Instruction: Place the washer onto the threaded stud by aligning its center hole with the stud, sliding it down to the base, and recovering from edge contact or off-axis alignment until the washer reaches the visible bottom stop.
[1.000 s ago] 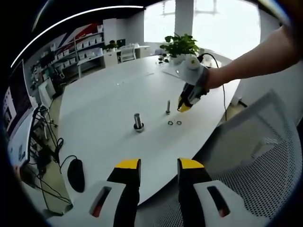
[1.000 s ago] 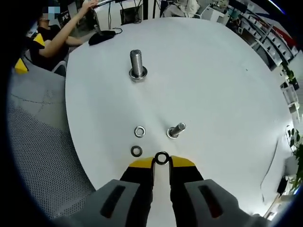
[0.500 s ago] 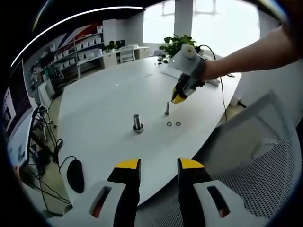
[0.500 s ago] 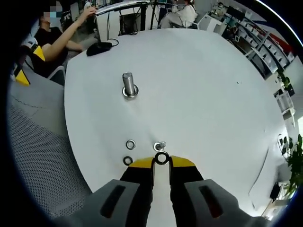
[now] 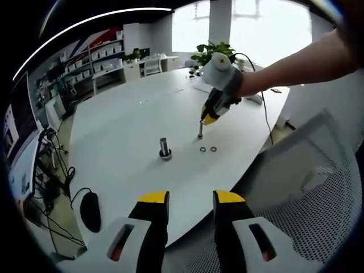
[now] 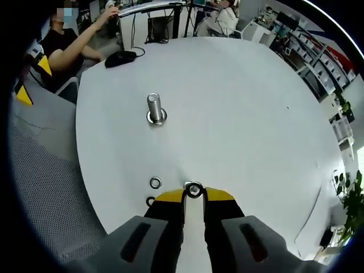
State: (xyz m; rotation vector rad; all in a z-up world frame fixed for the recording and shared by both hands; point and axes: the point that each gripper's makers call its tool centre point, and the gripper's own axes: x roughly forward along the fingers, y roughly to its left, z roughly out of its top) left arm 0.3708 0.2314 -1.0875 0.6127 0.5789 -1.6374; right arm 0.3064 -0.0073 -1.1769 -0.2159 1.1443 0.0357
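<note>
- No brand, label or writing can be read on anything; the boxes on the far shelves are too small to make out.
- The right tongs are pinched narrow on a dark washer, held flat between the yellow tips.
- In the right gripper view the washer sits right over the top of the small threaded stud, whose head peeks out just beyond the tips; whether the hole is on the stud cannot be told.
- In the left gripper view the right tongs point down at the small threaded stud, which stands upright on the white surface, the tips at its top.
- Two spare washers lie flat just beside the stud: a bright washer and a dark one, half hidden by the right tongs' tip. The left gripper view shows both of them close to the surface's near edge.
- A larger bolt stands upright well apart from the stud, with bare surface around it.
- The left tongs are held wide apart and grip nothing, hanging off the surface's edge over a mesh chair.
- A black mouse lies near the rim at the left, cables hanging past it.
- A potted plant stands at the far side.
- Wide bare surface stretches beyond the stud.
</note>
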